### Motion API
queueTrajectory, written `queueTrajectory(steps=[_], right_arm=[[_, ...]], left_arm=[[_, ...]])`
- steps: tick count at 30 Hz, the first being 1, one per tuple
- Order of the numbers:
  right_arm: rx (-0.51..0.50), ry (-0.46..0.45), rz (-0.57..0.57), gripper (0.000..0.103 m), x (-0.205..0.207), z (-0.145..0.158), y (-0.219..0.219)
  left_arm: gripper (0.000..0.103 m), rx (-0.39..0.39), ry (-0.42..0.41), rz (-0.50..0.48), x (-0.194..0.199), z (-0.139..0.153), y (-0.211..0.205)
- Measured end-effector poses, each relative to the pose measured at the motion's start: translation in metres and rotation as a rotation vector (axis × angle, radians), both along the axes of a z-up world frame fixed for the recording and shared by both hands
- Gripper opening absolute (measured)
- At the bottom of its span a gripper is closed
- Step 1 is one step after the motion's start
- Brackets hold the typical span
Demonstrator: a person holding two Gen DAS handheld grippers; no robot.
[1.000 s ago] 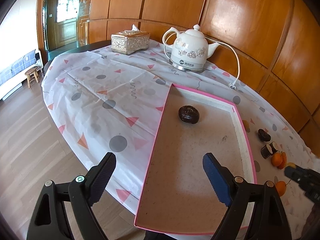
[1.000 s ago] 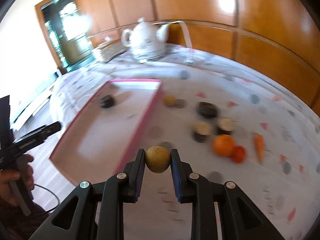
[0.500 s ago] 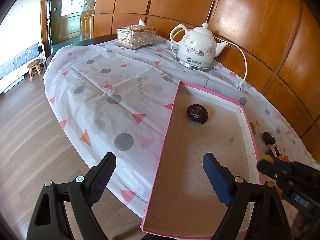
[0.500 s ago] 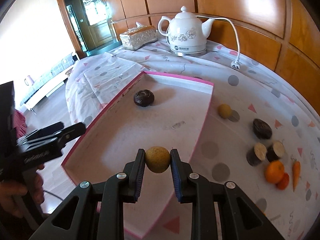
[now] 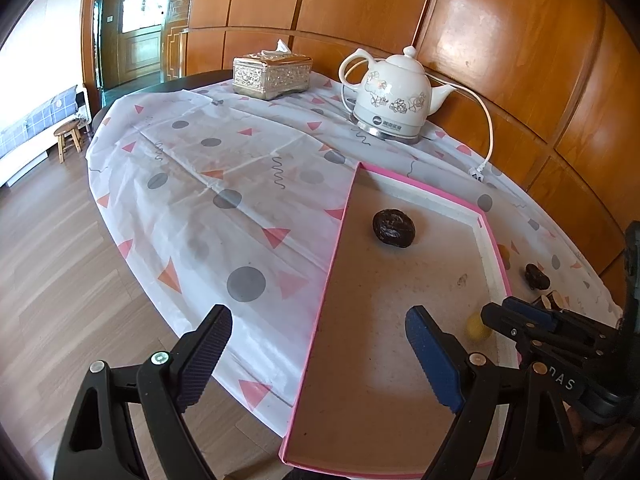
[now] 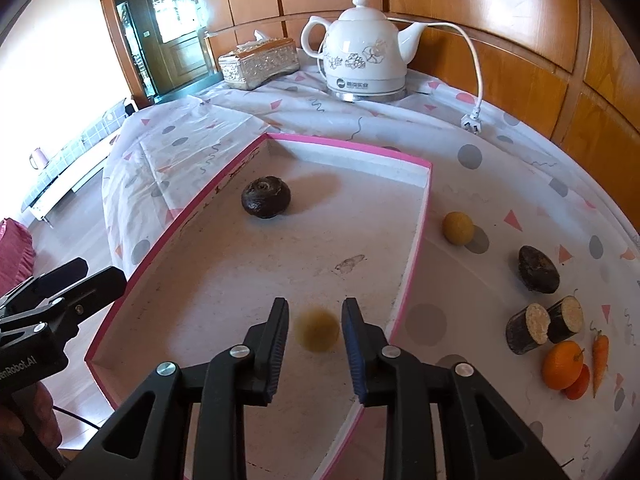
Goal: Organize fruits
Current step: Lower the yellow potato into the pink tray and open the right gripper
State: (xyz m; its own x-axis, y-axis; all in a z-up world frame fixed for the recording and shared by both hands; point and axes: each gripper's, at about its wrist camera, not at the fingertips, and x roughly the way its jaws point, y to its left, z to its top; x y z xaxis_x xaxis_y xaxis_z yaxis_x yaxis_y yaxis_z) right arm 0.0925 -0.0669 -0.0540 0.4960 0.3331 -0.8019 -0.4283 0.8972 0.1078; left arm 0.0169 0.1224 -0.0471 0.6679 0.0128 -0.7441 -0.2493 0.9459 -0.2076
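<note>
The pink-rimmed tray (image 6: 416, 240) lies on the patterned tablecloth. My right gripper (image 6: 315, 320) hovers over the tray's near right part and its jaws are opening. A small yellow fruit (image 6: 316, 329) shows blurred between the pads, with a gap on each side. A dark wrinkled fruit (image 6: 266, 197) sits at the tray's far end. In the left wrist view my left gripper (image 5: 320, 344) stands wide open over the tray's near left rim (image 5: 332, 264), holding nothing. There the yellow fruit (image 5: 478, 326) shows just below the right gripper's (image 5: 496, 312) tips.
On the cloth right of the tray lie another yellow fruit (image 6: 457, 228), a dark fruit (image 6: 538, 269), two cut dark pieces (image 6: 544, 324), oranges (image 6: 562, 365) and a carrot (image 6: 599, 356). A white kettle (image 5: 394, 96) with its cord and a tissue box (image 5: 272, 74) stand at the back.
My right gripper carried the yellow fruit left from over the cloth to above the tray, then its jaws parted and the fruit came free. The left gripper stayed open and nearly still.
</note>
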Motion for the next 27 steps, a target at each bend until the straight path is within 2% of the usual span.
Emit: queueTrajectory(steps=[2,9,14,27], right_arm=[[0.014,-0.001,-0.01,0.038,-0.001,0.002,-0.002],[0.022,-0.037,-0.027,0.04,-0.013,0.015,-0.01],[0.008,-0.062,-0.034,0.045,-0.022,0.021,-0.016],[-0.063,-0.126,-0.087,0.045,-0.036,0.037,-0.063]], left_arm=[[0.089,-0.009,-0.003,0.003,-0.001,0.001,0.001],[0.089,-0.017,-0.021,-0.007,-0.003,0.006,-0.002],[0.089,-0.008,-0.029,-0.023,-0.004,0.009,-0.007],[0.089,0.015,-0.029,-0.099,-0.004,0.011,-0.025]])
